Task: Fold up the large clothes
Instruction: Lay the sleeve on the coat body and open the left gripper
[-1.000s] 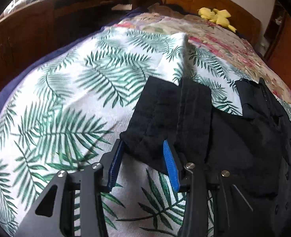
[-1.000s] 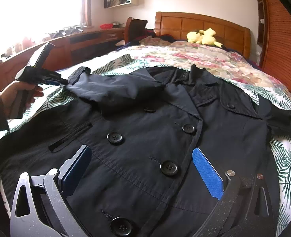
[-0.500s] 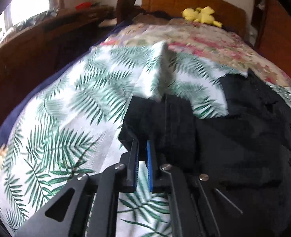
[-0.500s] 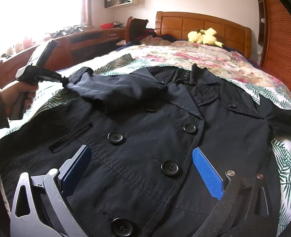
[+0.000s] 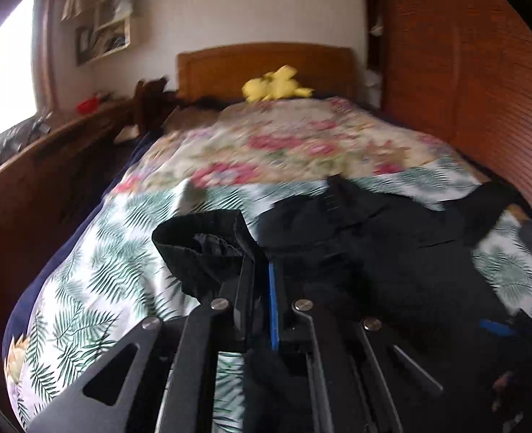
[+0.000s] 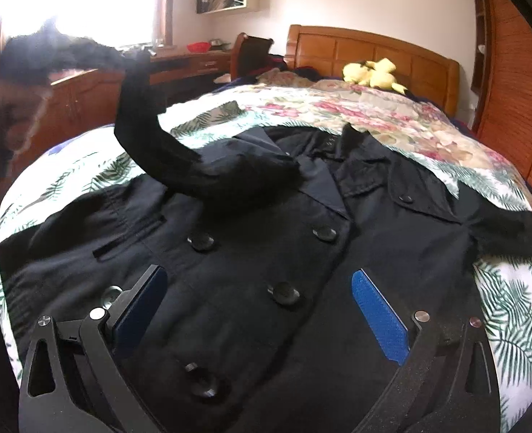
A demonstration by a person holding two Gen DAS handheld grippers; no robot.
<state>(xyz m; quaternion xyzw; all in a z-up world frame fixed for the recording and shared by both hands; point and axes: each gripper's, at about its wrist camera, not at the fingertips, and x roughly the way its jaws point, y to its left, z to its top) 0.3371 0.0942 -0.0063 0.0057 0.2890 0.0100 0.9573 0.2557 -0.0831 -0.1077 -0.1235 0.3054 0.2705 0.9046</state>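
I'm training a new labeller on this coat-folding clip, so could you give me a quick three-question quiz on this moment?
1. True or false: the left hand-held gripper is shut on the sleeve.
2. The right hand-held gripper is: A) open above the coat, B) shut on a button, C) holding the toy.
3. What yellow thing lies by the headboard?

Key: 1 true; 2 A; 3 a plush toy.
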